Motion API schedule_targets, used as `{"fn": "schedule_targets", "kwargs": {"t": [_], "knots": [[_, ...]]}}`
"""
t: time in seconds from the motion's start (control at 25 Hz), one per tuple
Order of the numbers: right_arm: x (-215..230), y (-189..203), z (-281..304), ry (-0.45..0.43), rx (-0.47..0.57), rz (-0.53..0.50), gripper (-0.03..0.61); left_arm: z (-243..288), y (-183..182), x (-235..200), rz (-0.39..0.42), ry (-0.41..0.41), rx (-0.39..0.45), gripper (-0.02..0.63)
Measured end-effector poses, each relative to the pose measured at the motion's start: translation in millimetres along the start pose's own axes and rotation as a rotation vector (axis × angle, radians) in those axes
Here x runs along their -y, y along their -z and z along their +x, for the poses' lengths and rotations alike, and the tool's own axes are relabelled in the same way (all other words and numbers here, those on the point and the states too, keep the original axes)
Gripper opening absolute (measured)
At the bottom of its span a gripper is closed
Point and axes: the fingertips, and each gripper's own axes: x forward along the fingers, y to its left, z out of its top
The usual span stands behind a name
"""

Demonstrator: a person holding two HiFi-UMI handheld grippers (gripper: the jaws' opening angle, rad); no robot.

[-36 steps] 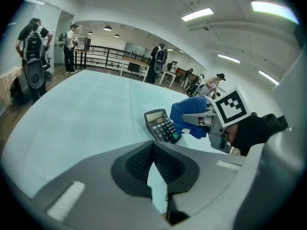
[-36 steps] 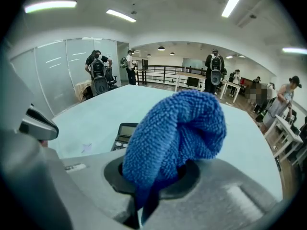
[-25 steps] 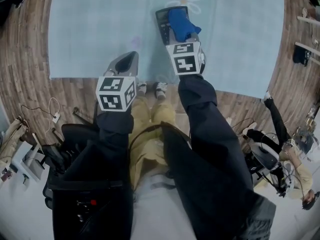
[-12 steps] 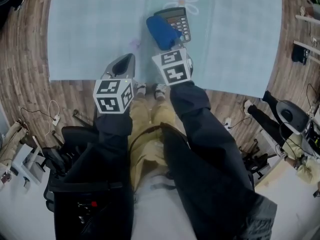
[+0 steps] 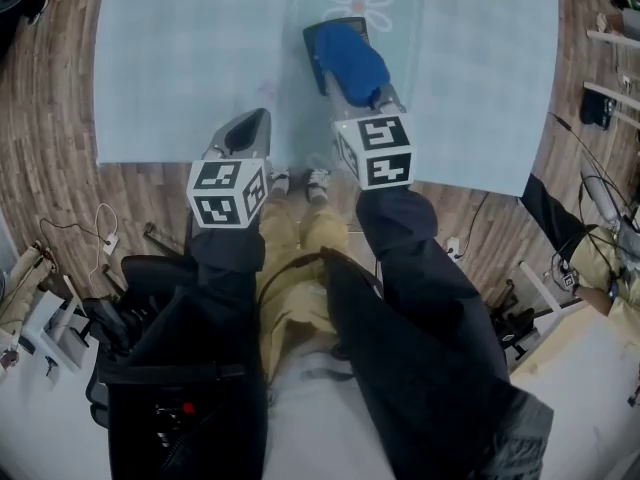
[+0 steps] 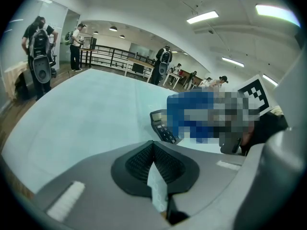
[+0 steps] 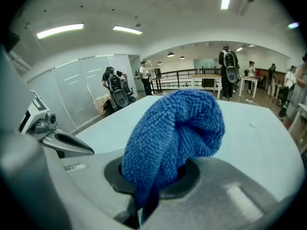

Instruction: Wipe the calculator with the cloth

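A dark calculator [image 5: 318, 36] lies on the pale blue table cover [image 5: 170, 58], just below a printed daisy. A blue cloth [image 5: 350, 63] rests on top of it and hides most of its face; only its left edge and top corner show. My right gripper [image 5: 386, 98] is shut on the blue cloth [image 7: 175, 128], which bulges out over the jaws. My left gripper [image 5: 252, 120] hovers shut and empty near the table's front edge, left of the calculator. In the left gripper view the calculator [image 6: 161, 126] lies ahead and to the right of the left gripper [image 6: 153, 163].
The table's front edge [image 5: 200, 154] runs just behind both grippers, with wooden floor [image 5: 60, 188] around it. The left gripper's snout [image 7: 57, 139] shows at the left of the right gripper view. People stand at desks in the background.
The right gripper swept the cloth leftwards off the calculator half a second ago and has come back over it, covering its keys. The left gripper has stayed put.
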Motion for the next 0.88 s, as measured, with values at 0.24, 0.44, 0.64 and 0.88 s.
{"fn": "schedule_targets", "kwargs": {"t": [0.24,0.44,0.64,0.88], "knots": [[70.2,-2.2,-13.3,0.177,-0.001,-0.022,0.057,0.1,3.7,0.2,0.001,0.003,-0.006,0.002],[102.4,23.5,2.7,0.244,-0.092,-0.051,0.057,-2.0,6.3,-2.4,-0.003,-0.006,-0.009,0.002],[90.0,49.8,30.6,0.186,-0.172,-0.054,0.057,-2.9,11.2,-7.8,-0.008,-0.016,-0.016,0.002],[63.0,55.9,45.6,0.128,-0.201,-0.065,0.057,-6.0,13.1,-12.0,-0.014,-0.025,-0.016,0.002]]}}
